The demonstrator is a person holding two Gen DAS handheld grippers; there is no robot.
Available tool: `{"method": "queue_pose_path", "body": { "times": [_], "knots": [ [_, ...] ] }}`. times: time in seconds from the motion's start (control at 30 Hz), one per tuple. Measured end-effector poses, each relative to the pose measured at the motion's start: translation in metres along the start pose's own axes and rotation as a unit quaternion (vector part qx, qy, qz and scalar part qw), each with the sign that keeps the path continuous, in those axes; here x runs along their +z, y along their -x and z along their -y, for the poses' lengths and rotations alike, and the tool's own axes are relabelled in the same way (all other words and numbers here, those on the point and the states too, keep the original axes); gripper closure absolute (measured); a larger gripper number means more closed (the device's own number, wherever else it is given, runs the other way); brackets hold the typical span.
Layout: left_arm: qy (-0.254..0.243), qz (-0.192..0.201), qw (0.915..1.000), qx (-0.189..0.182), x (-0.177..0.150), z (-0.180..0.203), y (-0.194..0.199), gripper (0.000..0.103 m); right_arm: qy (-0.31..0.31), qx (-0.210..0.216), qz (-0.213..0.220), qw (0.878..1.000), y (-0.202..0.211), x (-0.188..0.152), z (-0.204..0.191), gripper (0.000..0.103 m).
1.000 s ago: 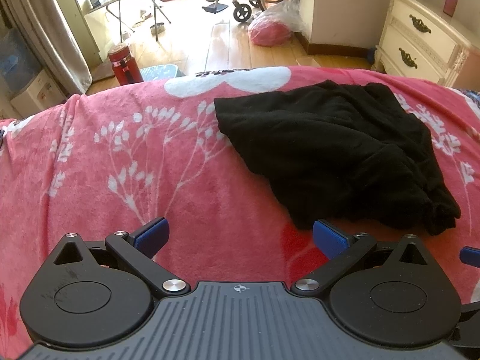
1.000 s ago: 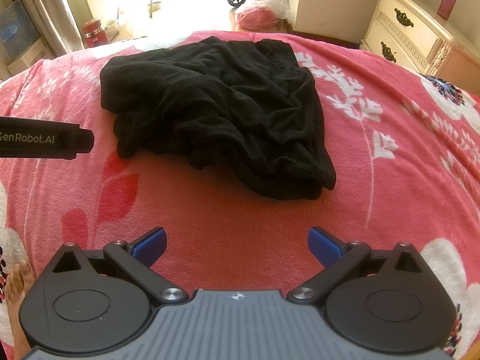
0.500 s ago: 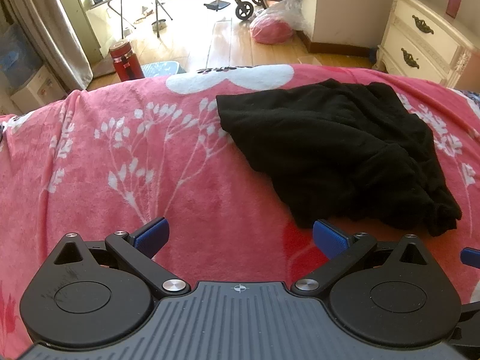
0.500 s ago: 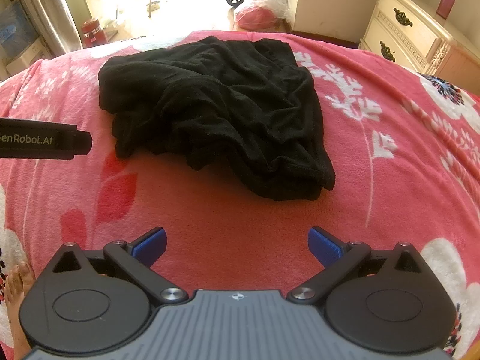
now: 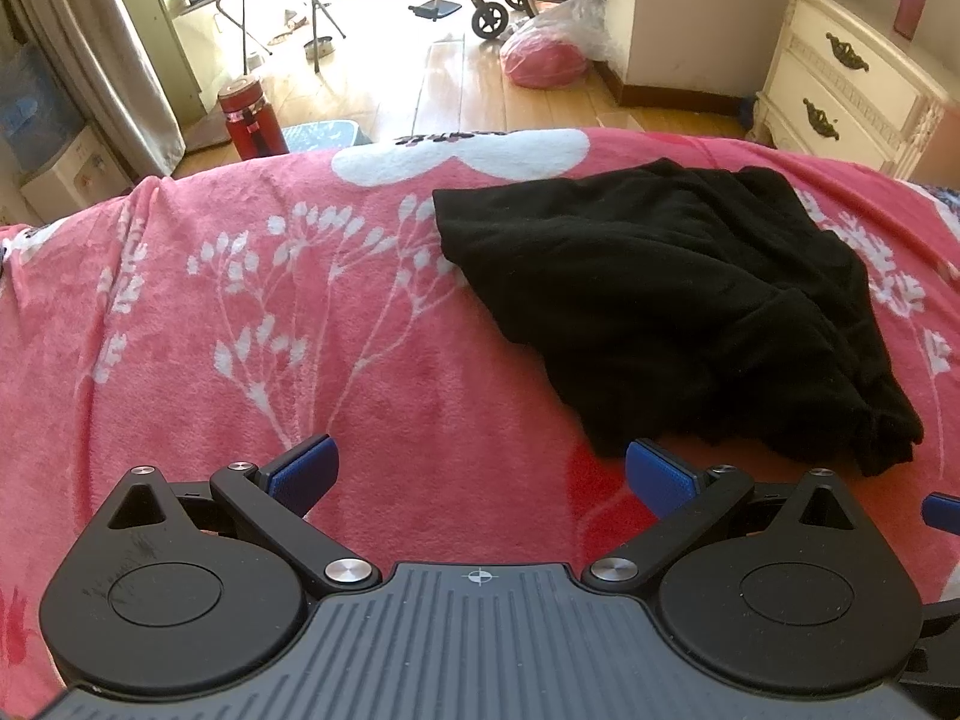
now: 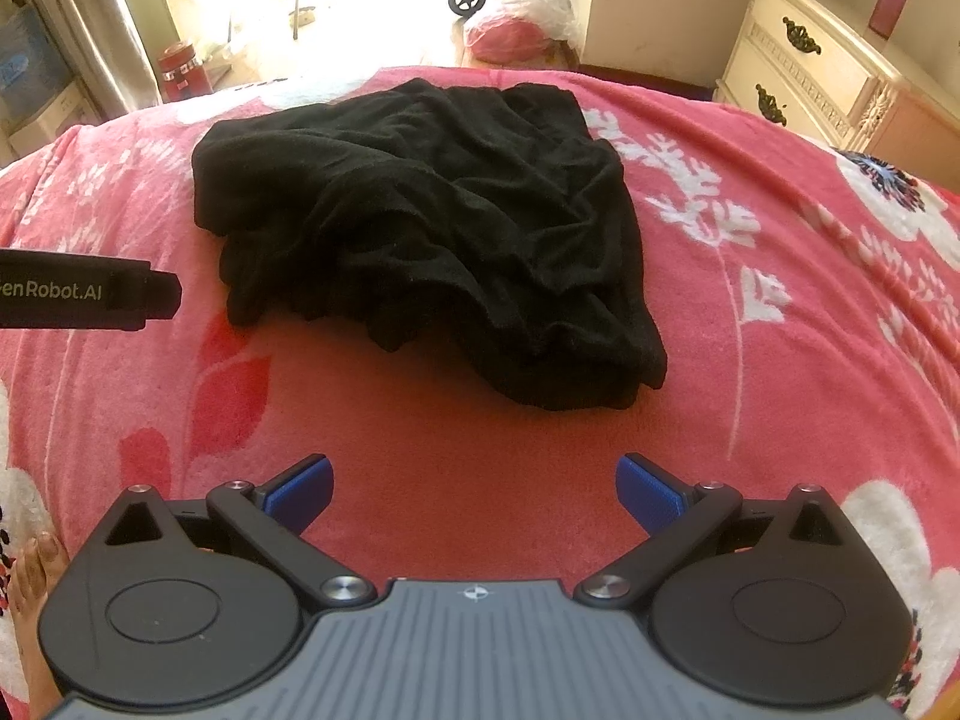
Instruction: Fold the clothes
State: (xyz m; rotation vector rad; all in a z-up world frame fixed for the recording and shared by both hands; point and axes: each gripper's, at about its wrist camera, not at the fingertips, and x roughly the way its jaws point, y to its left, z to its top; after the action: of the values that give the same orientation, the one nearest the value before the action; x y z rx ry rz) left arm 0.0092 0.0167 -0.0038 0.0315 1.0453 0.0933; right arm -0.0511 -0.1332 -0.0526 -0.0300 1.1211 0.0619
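**Both grippers wide and empty before the garment**

The left gripper (image 5: pixel 478 471) and right gripper (image 6: pixel 474 485) are spread wide, gripping nothing. The crumpled black garment (image 6: pixel 420 228) lies on the pink floral blanket (image 5: pixel 240 330), ahead of the right jaws, forward-right of the left.

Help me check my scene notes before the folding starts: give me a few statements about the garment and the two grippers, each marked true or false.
1. The black garment lies crumpled on the pink floral blanket. True.
2. The right gripper is clamped on the garment's edge. False: it is open, short of the cloth, holding nothing.
3. The left gripper is open and empty. True.
4. The garment is already folded into a neat rectangle. False: it is bunched and wrinkled.
5. A red flask stands on the floor beyond the bed. True.
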Motion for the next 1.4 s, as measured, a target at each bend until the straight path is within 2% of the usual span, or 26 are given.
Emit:
{"method": "queue_pose_path", "body": {
  "times": [0.63, 0.87, 1.1, 1.4],
  "knots": [
    [0.023, 0.048, 0.9986, -0.004, 0.017, -0.019, 0.003, 0.0, -0.037, -0.014, 0.029, 0.999, 0.0, 0.019, 0.012, 0.0],
    [0.006, 0.07, 0.9975, -0.007, 0.023, -0.016, 0.0, 0.0, -0.043, -0.02, 0.048, 0.998, -0.001, 0.029, 0.013, 0.0],
    [0.003, 0.079, 0.9965, -0.026, 0.032, -0.017, -0.011, 0.0, -0.04, -0.011, 0.099, 0.994, -0.001, 0.049, 0.018, 0.0],
    [0.001, 0.098, 0.9948, -0.027, 0.045, -0.017, -0.023, 0.0, -0.032, -0.001, 0.152, 0.988, -0.014, 0.072, 0.023, 0.0]
  ]
}}
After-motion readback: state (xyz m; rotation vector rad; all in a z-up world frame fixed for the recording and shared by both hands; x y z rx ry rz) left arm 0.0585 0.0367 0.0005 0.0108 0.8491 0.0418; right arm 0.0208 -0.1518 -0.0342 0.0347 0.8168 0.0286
